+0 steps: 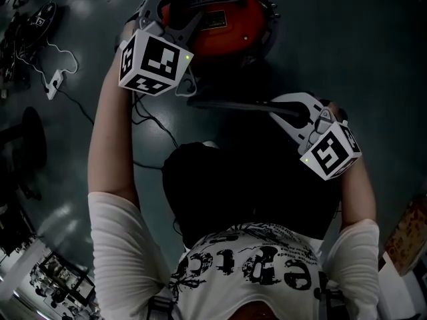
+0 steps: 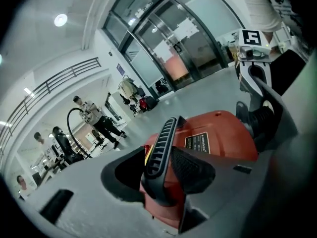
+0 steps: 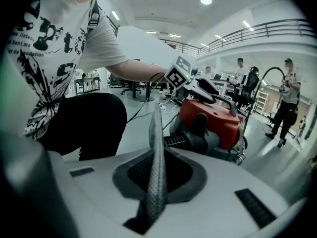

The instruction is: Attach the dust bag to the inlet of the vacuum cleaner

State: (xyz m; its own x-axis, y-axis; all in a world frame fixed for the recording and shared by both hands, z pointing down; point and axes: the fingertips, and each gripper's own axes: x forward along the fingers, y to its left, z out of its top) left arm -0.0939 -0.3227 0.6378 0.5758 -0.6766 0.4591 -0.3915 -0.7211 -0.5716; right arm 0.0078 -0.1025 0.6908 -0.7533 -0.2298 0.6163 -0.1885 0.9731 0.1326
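The red vacuum cleaner (image 1: 227, 29) (image 2: 223, 133) (image 3: 215, 115) stands on the dark floor in front of me. My left gripper (image 1: 185, 7) (image 2: 166, 170) is over its top. Its jaws stand wide, open around the ribbed black carry handle (image 2: 161, 150), with a gap on the left side. My right gripper (image 1: 285, 111) (image 3: 156, 180) is shut on the thin grey mesh dust bag (image 3: 156, 148) (image 1: 230, 103), seen edge on. The bag reaches left toward the vacuum's near side. A black ribbed hose (image 3: 181, 141) leaves the vacuum's front.
Cables and a white power strip (image 1: 53, 82) lie on the floor at the left. My black-trousered legs (image 1: 247, 185) fill the middle. A box (image 1: 410, 235) sits at the right edge. Several people stand far off (image 2: 94, 115) (image 3: 287, 100).
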